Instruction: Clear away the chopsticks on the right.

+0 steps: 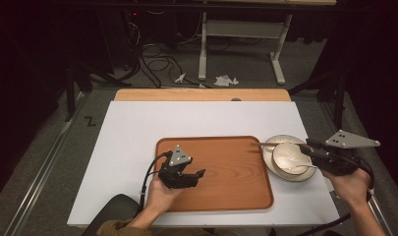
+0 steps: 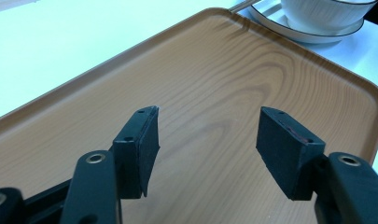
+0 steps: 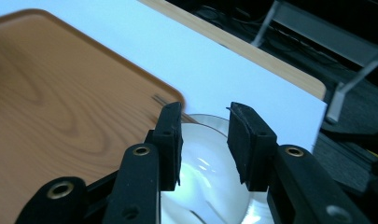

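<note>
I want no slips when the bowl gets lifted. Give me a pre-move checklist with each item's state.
1. Right gripper open: ok, gap shows between its fingers.
2. Right gripper over the bowl: ok.
3. Fingers straddling the bowl's rim: cannot tell.
4. Left gripper open and holding nothing: ok.
5. Tray bare for a landing spot: ok.
6. Bowl free of the plate: not ok, it sits on it, with a utensil alongside.

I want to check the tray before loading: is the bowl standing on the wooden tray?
No, the bowl sits on a plate on the white table surface, right of the wooden tray.
</note>
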